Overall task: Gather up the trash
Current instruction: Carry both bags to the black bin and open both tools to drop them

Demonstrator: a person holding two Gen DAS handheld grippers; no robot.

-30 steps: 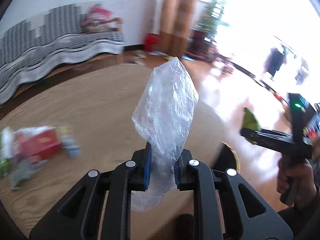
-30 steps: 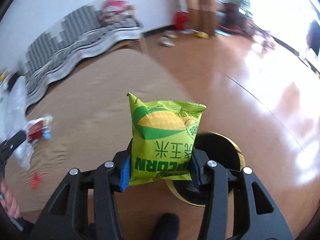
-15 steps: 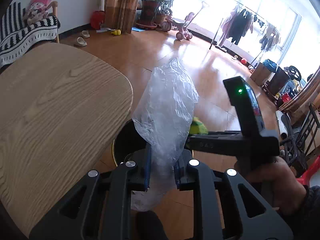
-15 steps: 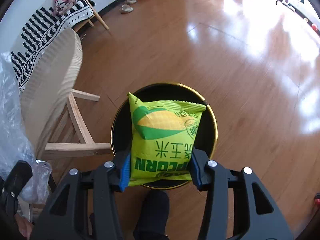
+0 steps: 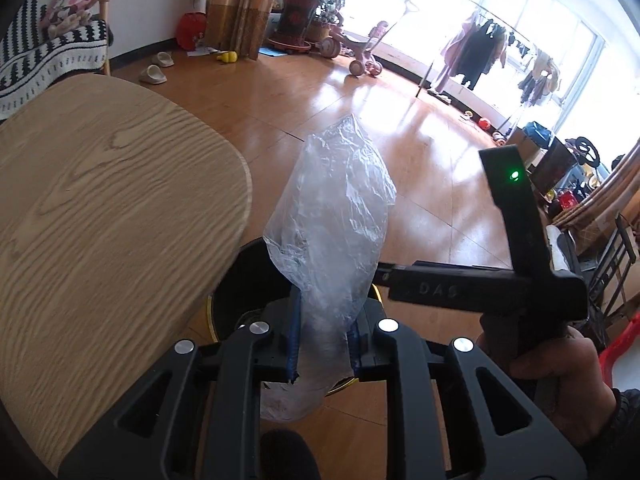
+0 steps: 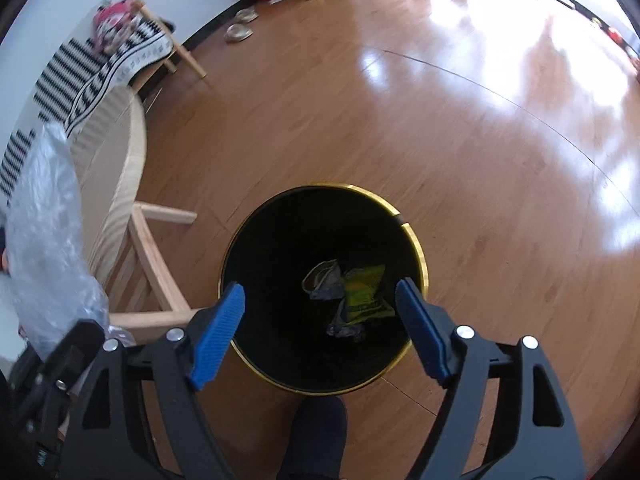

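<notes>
The crumpled clear plastic bag (image 5: 334, 216) you carry is thin and wrinkled, standing up from your left gripper (image 5: 324, 338), whose blue pads are clamped on its lower part; its loose tail hangs below the jaws. The green popcorn packet (image 6: 364, 292) lies at the bottom of the black bin (image 6: 416, 248) with the gold rim, beside a greyish crumpled wrapper (image 6: 322, 280).

Your right gripper (image 6: 320, 300) points steeply down over the bin's mouth — its jaws are opening, wide apart, with nothing between the pads. Your right hand (image 5: 560, 376) shows in the left wrist view, wrapped round that gripper's handle, just right of the bag. Your left gripper tilts down too, with the bin's rim showing behind the bag.

The bin stands on the wooden floor (image 6: 400, 120), close beside the light wooden table (image 5: 100, 220) — the table's edge overhangs near the rim on the left, and its legs (image 6: 156, 272) stand just beside the bin. A dark foot (image 6: 316, 432) sits at the bin's near side. Farther off are a striped cover on a bench (image 6: 116, 60), slippers (image 5: 154, 74) and a child's tricycle (image 5: 352, 52).
</notes>
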